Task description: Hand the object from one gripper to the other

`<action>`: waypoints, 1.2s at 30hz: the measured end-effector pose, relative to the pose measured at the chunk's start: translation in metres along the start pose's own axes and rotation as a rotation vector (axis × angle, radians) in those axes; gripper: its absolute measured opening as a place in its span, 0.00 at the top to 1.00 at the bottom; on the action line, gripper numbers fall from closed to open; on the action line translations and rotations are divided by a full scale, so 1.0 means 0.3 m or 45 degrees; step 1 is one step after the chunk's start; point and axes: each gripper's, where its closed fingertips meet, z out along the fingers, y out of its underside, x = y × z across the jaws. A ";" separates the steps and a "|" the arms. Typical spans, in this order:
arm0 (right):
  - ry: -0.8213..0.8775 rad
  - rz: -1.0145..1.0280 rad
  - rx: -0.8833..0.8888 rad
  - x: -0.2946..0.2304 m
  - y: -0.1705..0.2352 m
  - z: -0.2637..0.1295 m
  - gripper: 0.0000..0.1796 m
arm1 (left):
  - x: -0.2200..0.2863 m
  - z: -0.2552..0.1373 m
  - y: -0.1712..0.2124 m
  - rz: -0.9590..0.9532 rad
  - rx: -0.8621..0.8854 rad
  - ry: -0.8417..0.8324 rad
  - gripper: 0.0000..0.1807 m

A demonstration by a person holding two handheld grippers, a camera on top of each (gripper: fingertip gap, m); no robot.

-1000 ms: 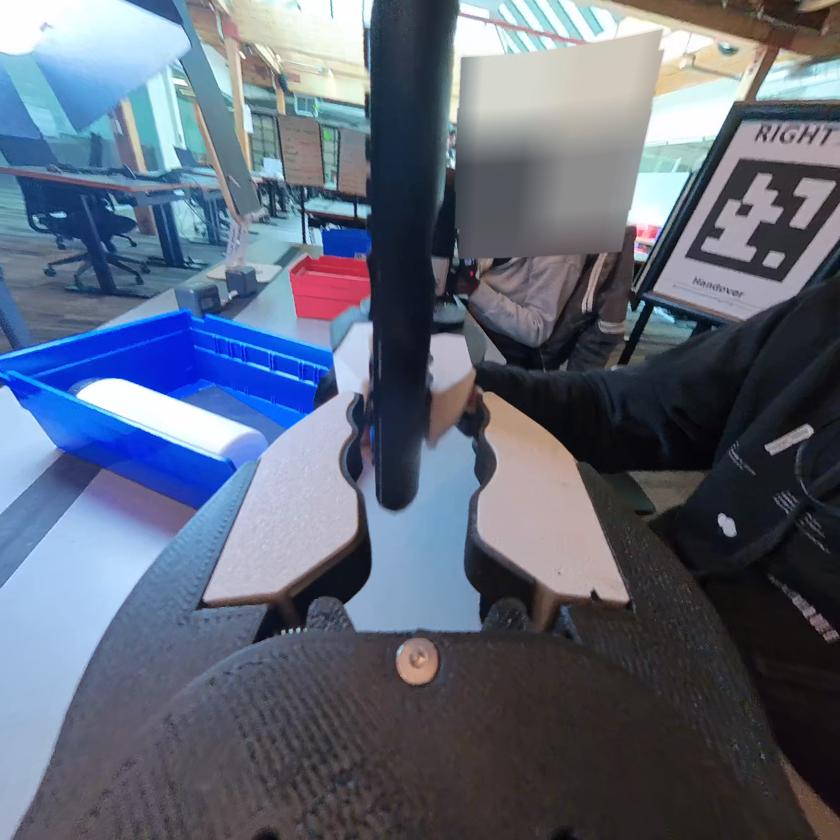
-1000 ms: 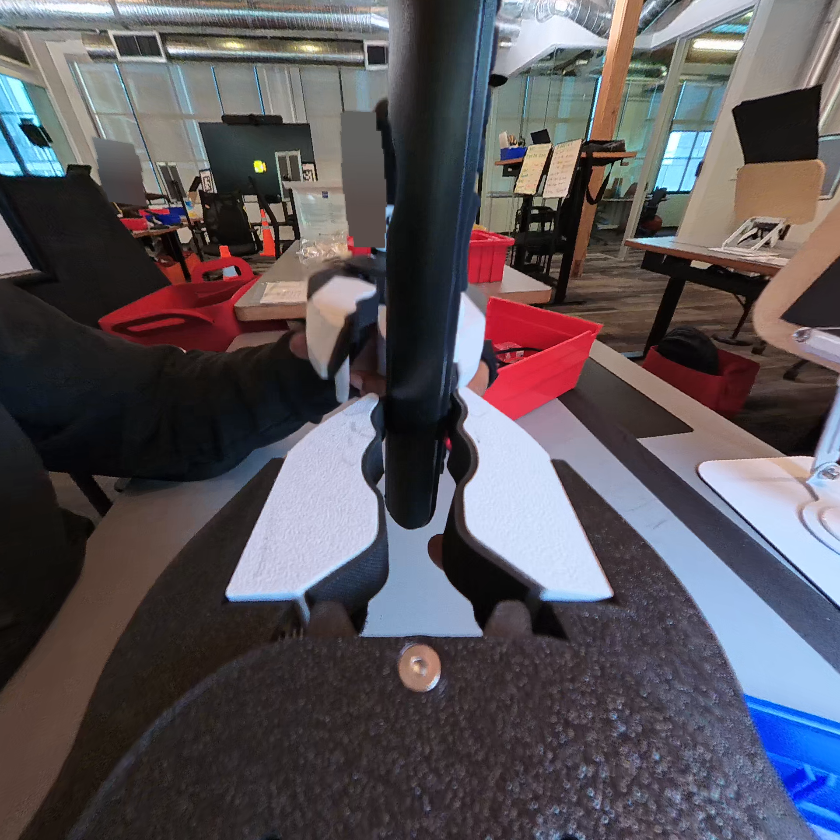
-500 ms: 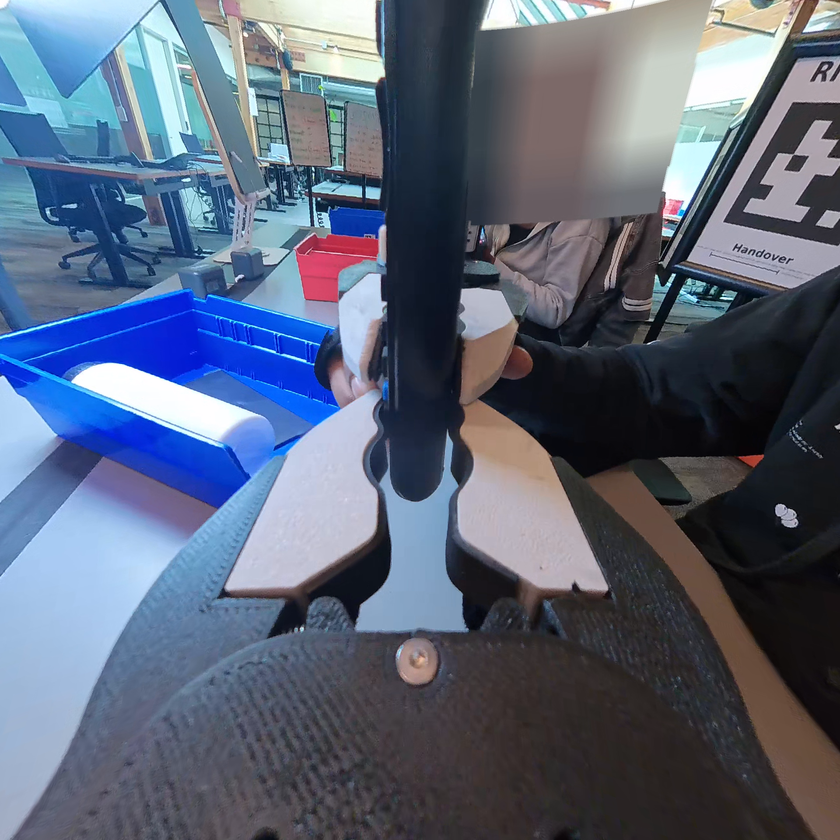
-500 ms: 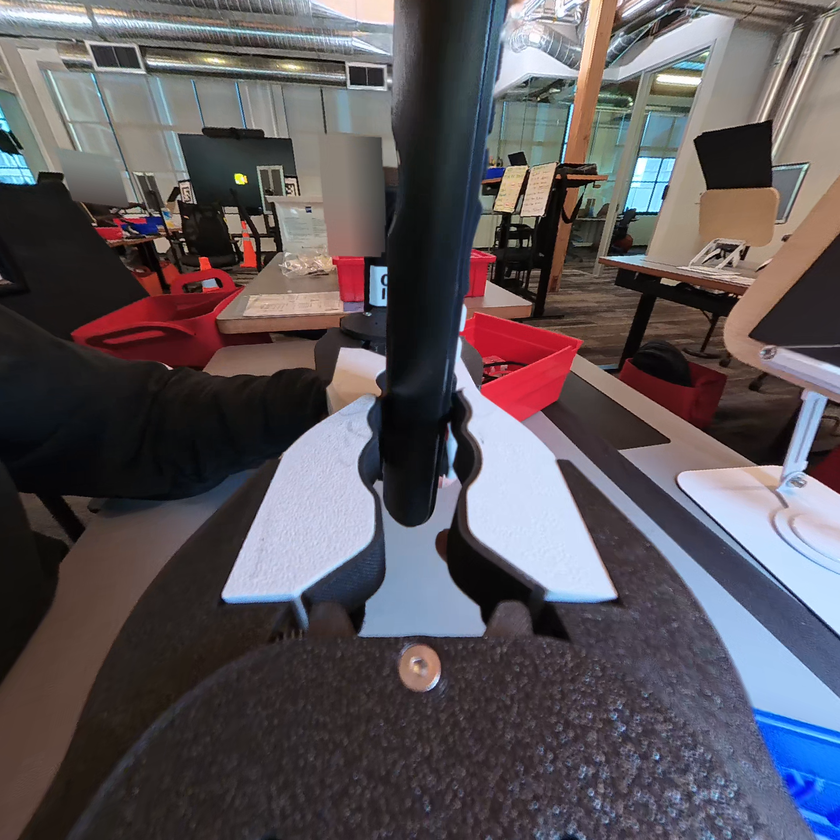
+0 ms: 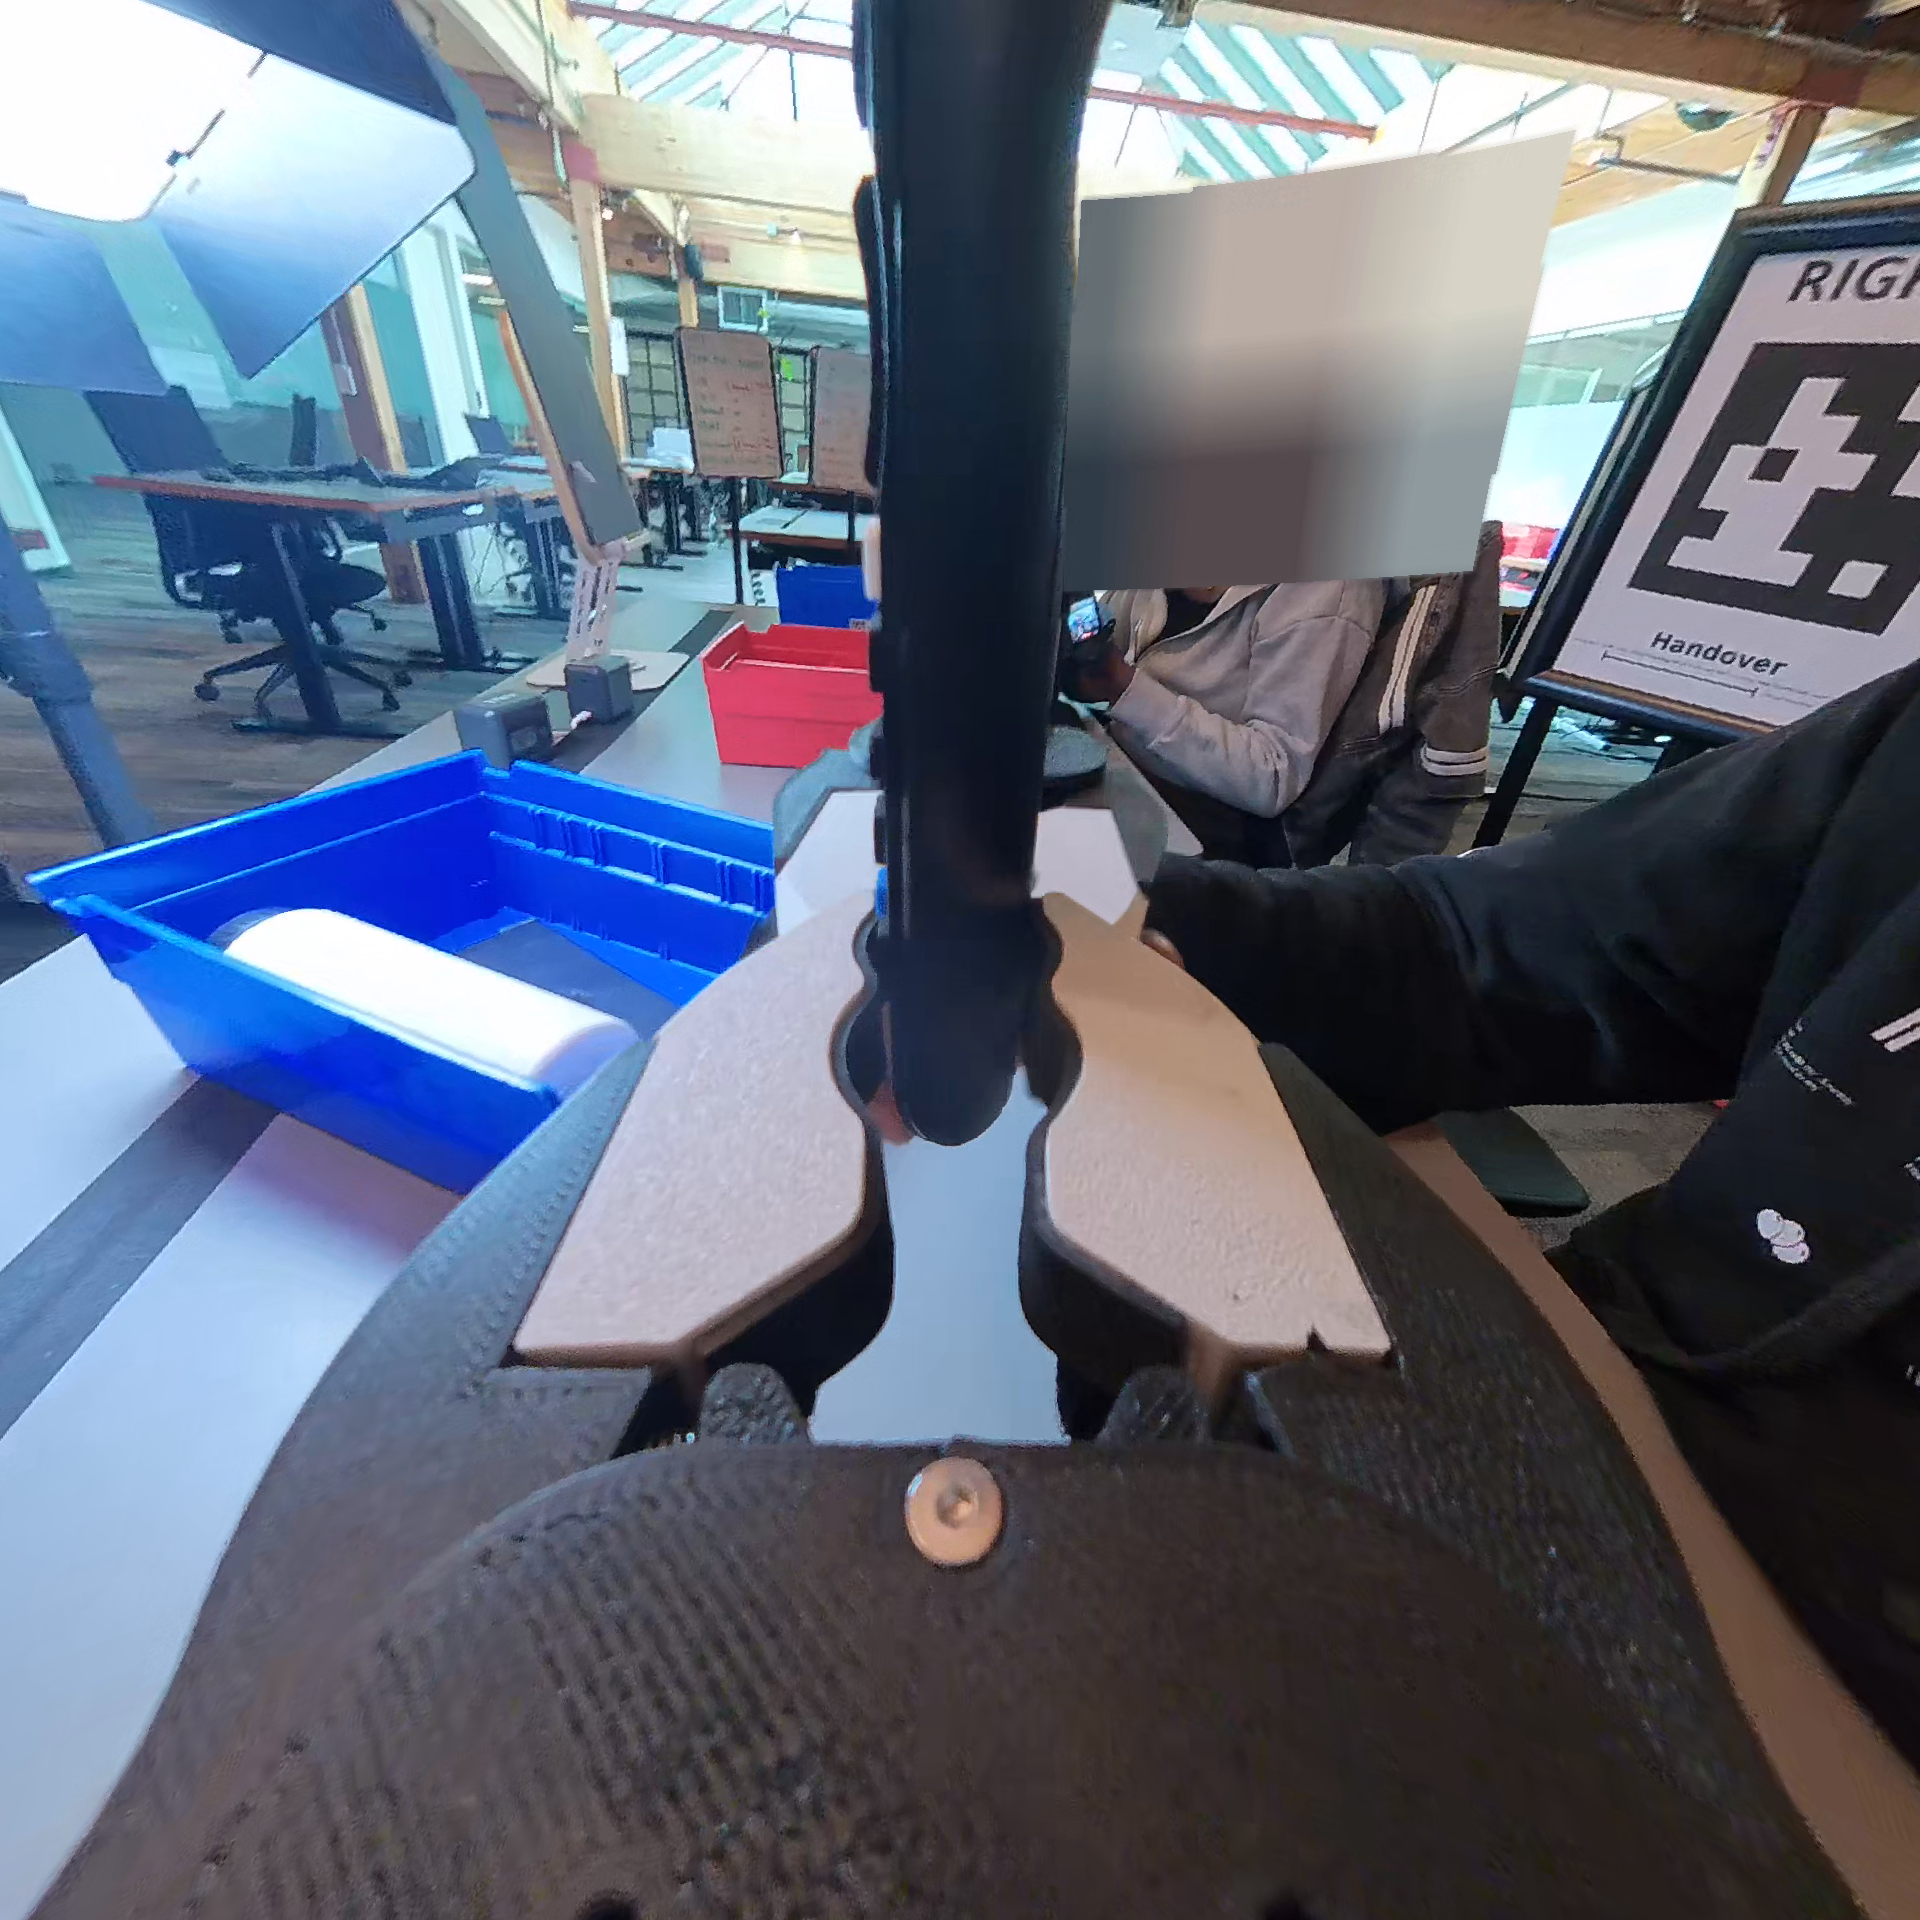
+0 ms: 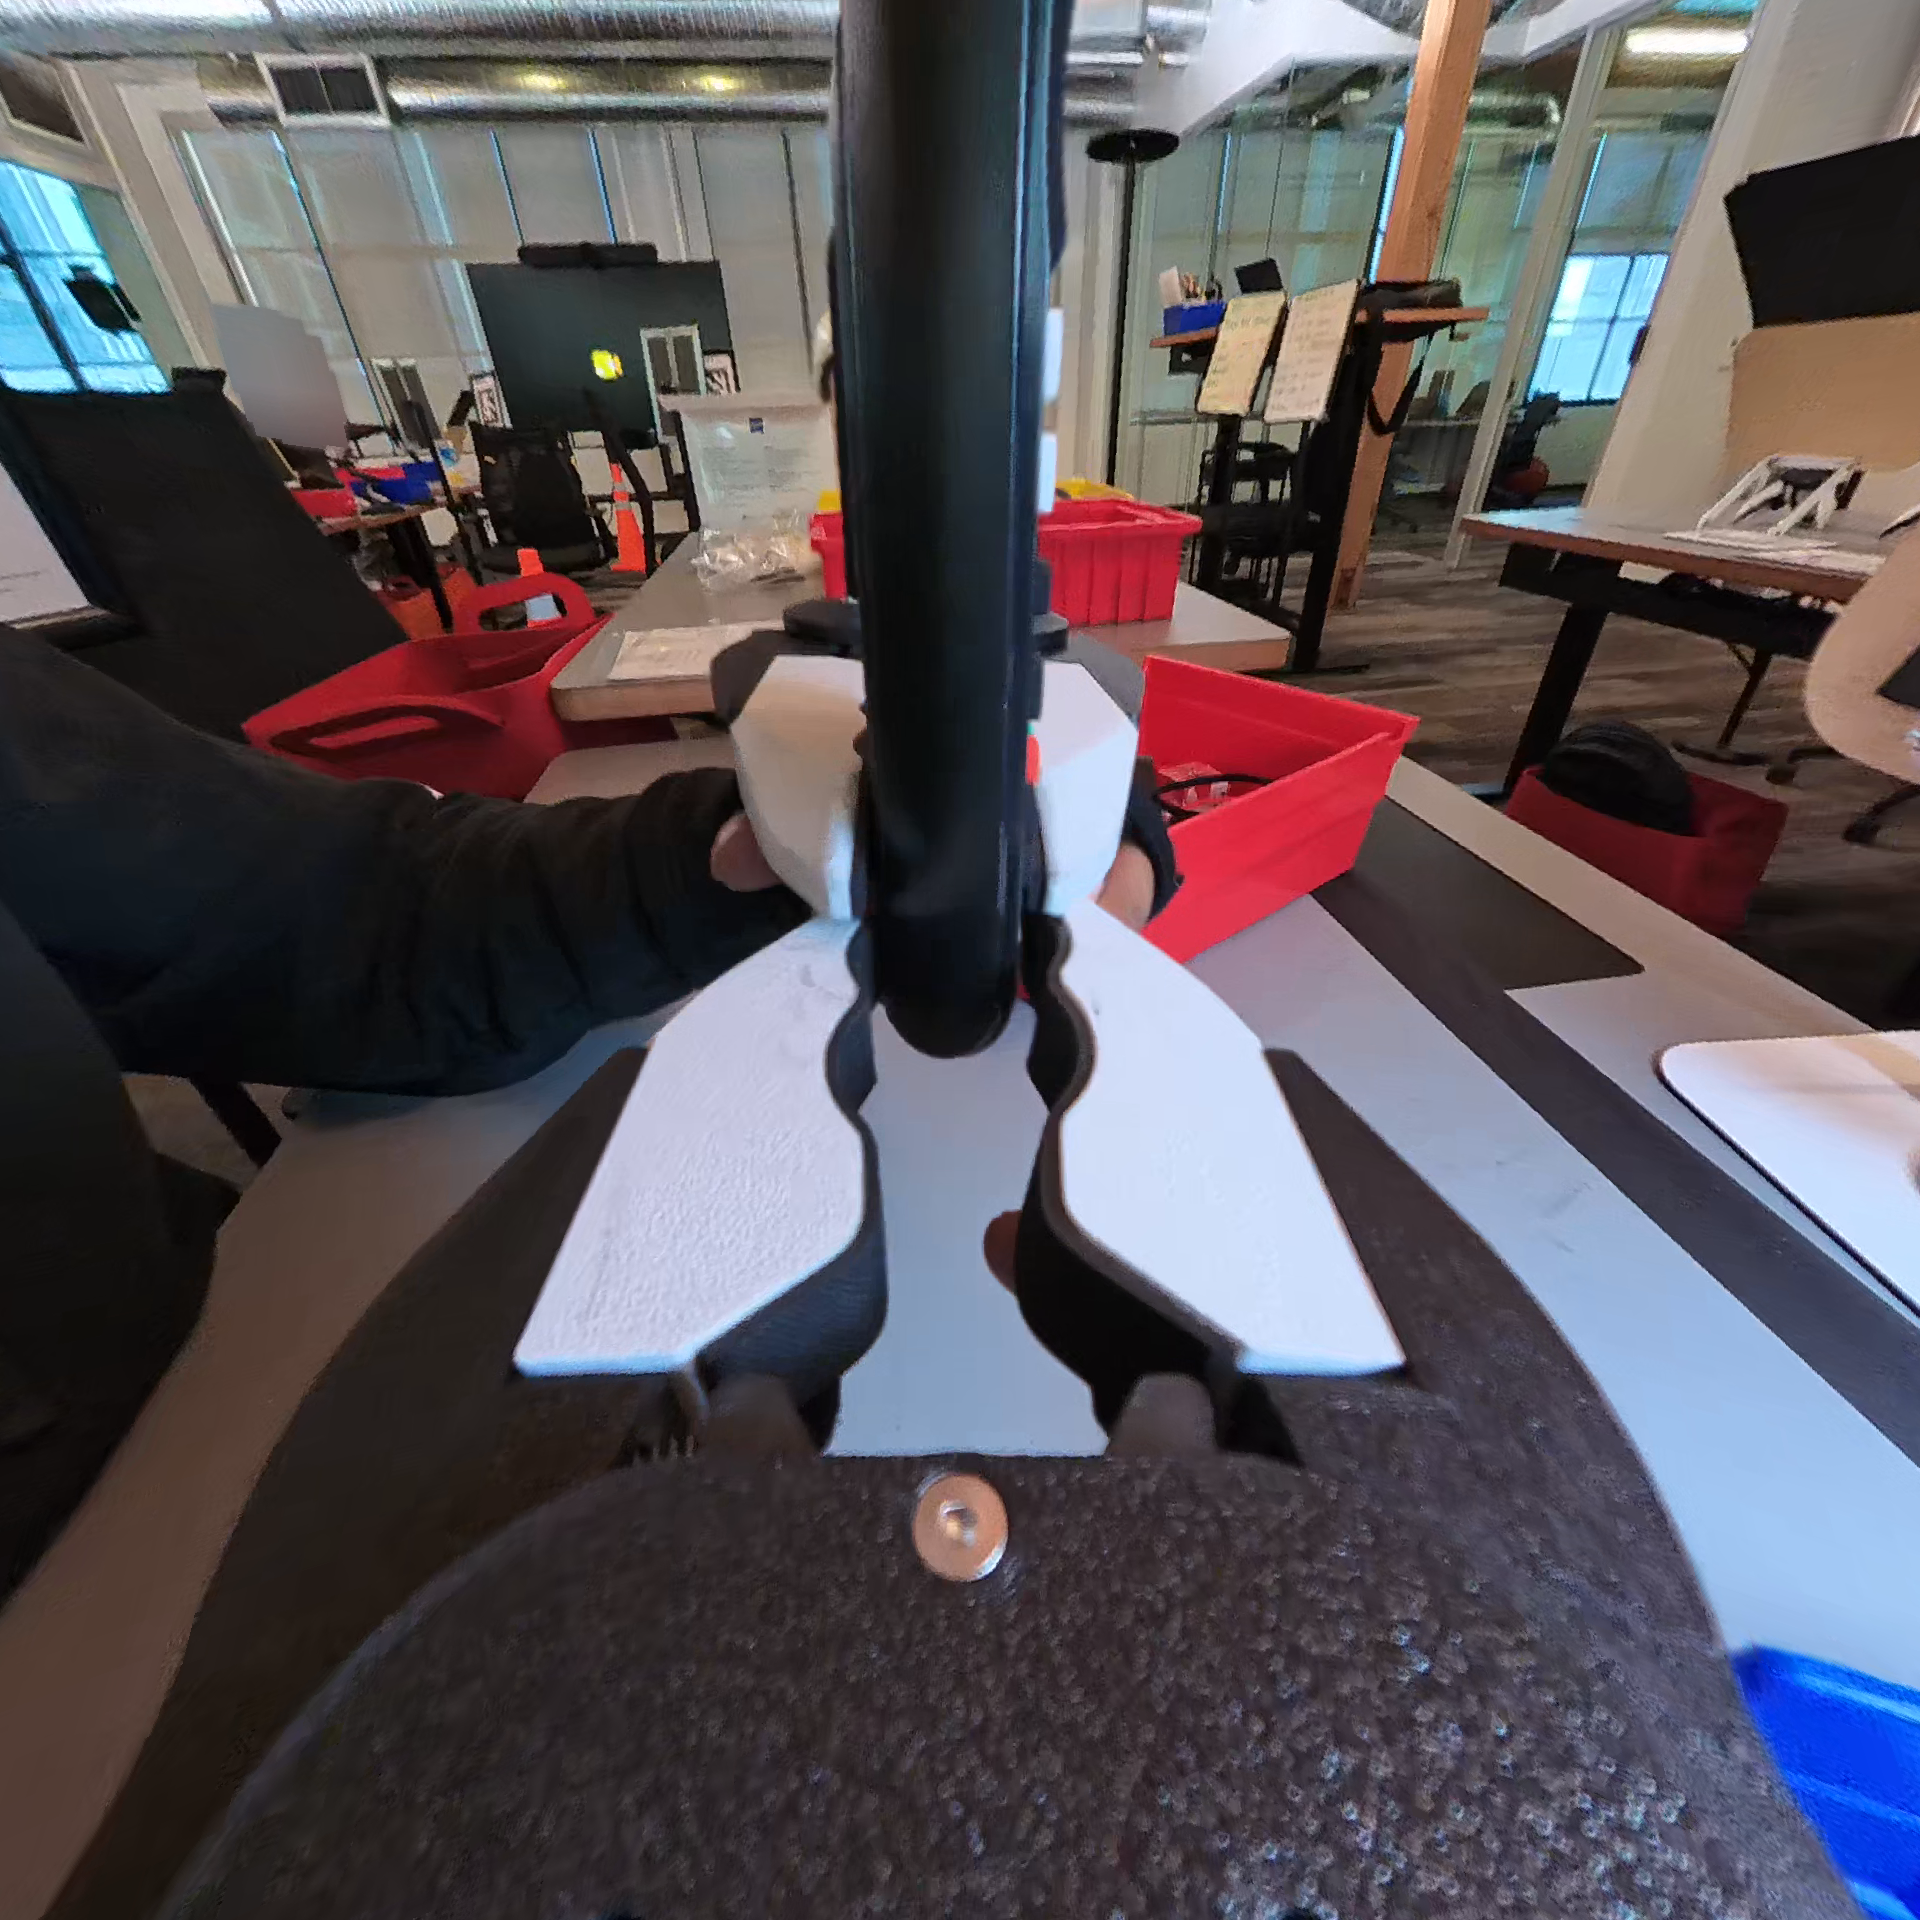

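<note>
A long black bar-shaped object [image 5: 966, 520] stands upright between both grippers, and its top runs out of frame. My left gripper [image 5: 951, 987] is shut on its lower end. In the right wrist view the same object [image 6: 935, 416] sits between the tips of my right gripper [image 6: 948, 935], which is shut on it. The grippers face each other. The right gripper's white fingers [image 5: 1081, 852] show just behind the object in the left wrist view. The left gripper's fingers [image 6: 800, 769] show behind it in the right wrist view.
A blue bin [image 5: 312, 997] holding a white roll [image 5: 416, 987] sits on the table to the left. A red bin [image 6: 1278, 790] sits behind the grippers. A white plate [image 6: 1818, 1122] lies at the right. A person in a grey jacket [image 5: 1299, 707] sits beyond, beside a marker board [image 5: 1766, 499]. My left and right fingertips are right by each other.
My left gripper was open around the object one second ago and has since closed on it. In the right wrist view the object's lower end now sits nearer the fingertips.
</note>
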 end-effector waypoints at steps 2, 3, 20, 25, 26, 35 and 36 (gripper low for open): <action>-0.005 -0.003 0.023 -0.009 -0.008 0.004 0.87 | 0.006 0.005 -0.006 0.011 0.016 -0.003 0.87; -0.004 -0.005 0.020 -0.010 -0.008 0.006 0.87 | 0.007 0.004 -0.007 0.007 0.011 -0.001 0.87; 0.846 -0.138 0.031 0.228 0.007 -0.050 0.88 | -0.157 -0.010 -0.058 0.066 0.019 -0.740 0.72; 0.984 -0.192 -0.031 0.232 0.035 -0.039 0.88 | -0.186 -0.011 -0.026 0.084 -0.019 -0.827 0.70; 1.004 -0.210 -0.043 0.230 0.037 -0.038 0.88 | -0.191 -0.013 -0.021 0.075 -0.022 -0.827 0.70; 1.079 -0.334 -0.049 0.210 0.022 -0.029 0.88 | -0.185 -0.023 -0.024 0.060 0.011 -0.750 0.74; 1.074 -0.339 -0.045 0.208 0.021 -0.028 0.88 | -0.184 -0.025 -0.025 0.058 0.008 -0.736 0.74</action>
